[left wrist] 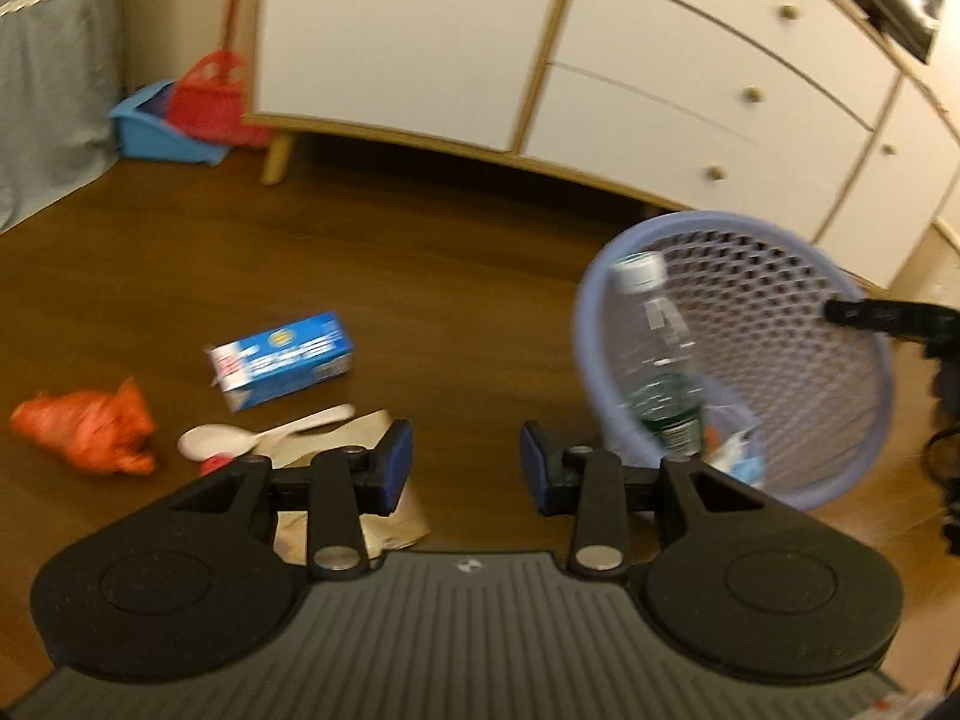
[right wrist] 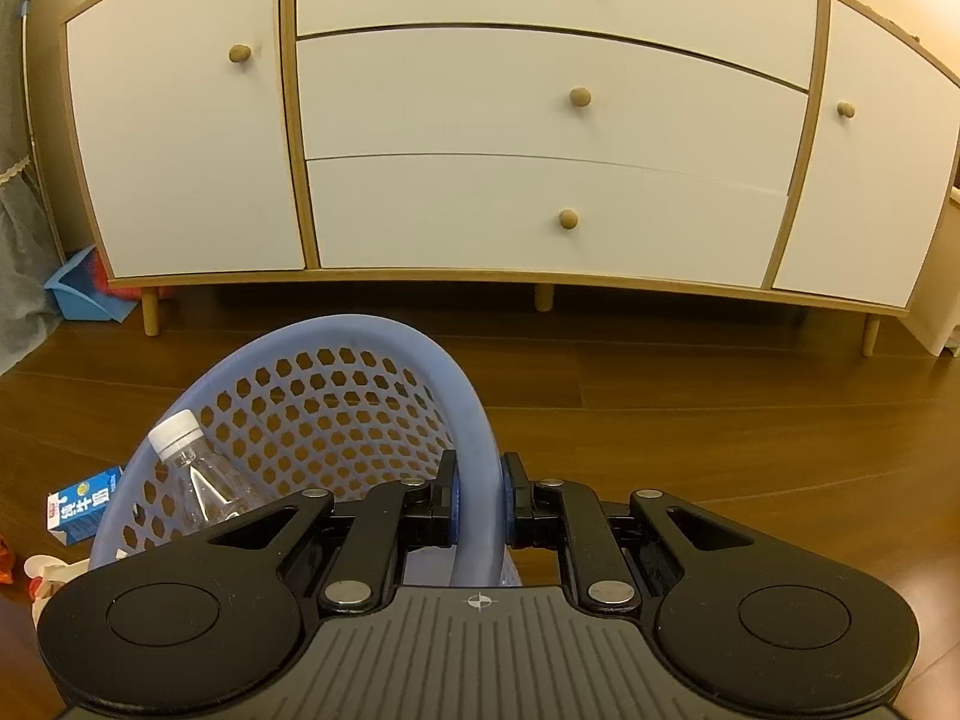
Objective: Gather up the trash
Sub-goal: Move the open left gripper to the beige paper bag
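Two grippers are in use: the right gripper (right wrist: pixel 478 501) is clamped on the rim of the lavender basket (right wrist: pixel 384 324), which already holds a clear bottle (right wrist: pixel 198 480); the left gripper (left wrist: pixel 467 468) hangs empty, jaws apart. Remaining trash lies lower left in the left view: brown paper (left wrist: pixel 366 426) directly under its left finger, white spoon (left wrist: pixel 258 435) just beyond, long axis running left to right, then blue carton (left wrist: pixel 282 366) and orange bag (left wrist: pixel 90 429). Nothing obstructs; the left gripper is nearer. A white cabinet (right wrist: pixel 540 120) stands behind.
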Demonstrator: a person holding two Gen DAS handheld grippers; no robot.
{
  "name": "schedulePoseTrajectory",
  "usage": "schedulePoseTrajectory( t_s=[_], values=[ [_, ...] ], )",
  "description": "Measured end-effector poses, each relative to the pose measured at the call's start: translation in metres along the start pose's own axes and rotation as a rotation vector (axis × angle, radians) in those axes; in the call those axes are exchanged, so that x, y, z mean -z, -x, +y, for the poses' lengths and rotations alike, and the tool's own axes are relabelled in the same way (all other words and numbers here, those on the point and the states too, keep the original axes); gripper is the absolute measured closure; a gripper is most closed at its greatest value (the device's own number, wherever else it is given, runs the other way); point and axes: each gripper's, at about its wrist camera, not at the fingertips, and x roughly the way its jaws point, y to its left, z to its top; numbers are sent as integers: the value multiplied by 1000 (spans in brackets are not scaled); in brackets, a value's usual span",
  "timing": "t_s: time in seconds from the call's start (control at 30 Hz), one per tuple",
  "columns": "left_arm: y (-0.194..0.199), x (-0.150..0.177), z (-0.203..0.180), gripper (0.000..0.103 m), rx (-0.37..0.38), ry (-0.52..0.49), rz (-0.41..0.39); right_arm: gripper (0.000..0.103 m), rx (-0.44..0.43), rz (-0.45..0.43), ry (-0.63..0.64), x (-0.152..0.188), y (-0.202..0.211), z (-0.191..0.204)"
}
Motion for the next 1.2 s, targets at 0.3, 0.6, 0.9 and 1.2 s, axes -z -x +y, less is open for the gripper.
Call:
schedulePoseTrajectory(
  t_s=[0.3, 0.6, 0.9, 1.2],
  values=[
    [-13, 26, 37, 63, -84, 29, 62, 93, 14, 1, -4, 0, 0, 4],
    [-42, 49, 68, 63, -141, 80, 120, 93, 25, 4, -5, 2, 0, 3],
    [-82, 56, 92, 63, -154, 96, 153, 93, 44, 2, 7, 4, 1, 6],
    [-107, 54, 103, 65, -135, 86, 174, 93, 41, -3, 46, 2, -2, 6]
  ],
)
